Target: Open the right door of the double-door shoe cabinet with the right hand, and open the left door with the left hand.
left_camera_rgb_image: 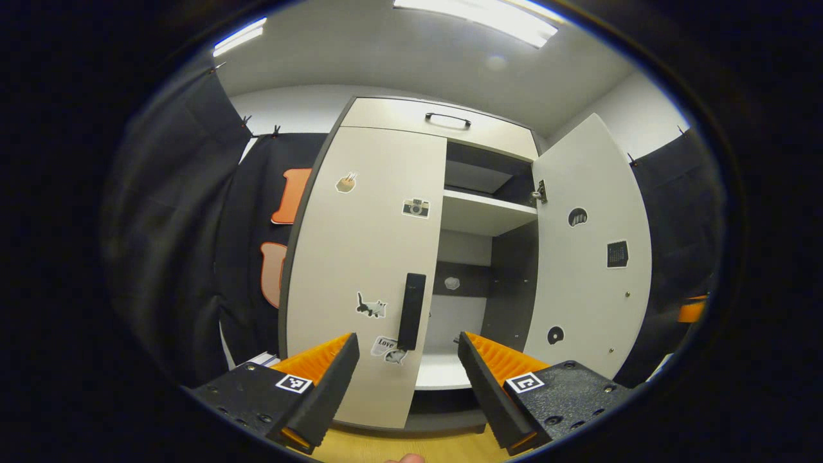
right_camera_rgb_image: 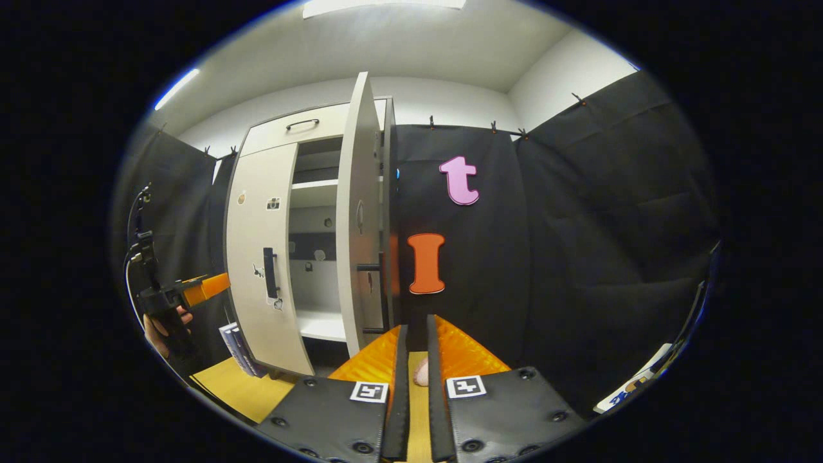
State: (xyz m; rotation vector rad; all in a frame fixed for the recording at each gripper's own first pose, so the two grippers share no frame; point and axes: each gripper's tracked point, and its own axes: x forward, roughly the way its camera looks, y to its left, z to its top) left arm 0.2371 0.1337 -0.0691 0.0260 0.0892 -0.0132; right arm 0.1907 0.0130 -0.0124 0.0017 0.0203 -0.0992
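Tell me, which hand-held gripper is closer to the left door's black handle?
Left. The left hand-held gripper faces the handle, open; the right hand-held gripper sits off by the open right door.

One pale double-door shoe cabinet (left_camera_rgb_image: 411, 257): two flat pale doors, left door (left_camera_rgb_image: 363, 257), right door (left_camera_rgb_image: 595, 257); two black bar handles (left_camera_rgb_image: 411, 311).

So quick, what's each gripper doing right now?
Left gripper: jaws open, holding nothing, facing the left door's handle.
Right gripper: jaws nearly closed, empty.
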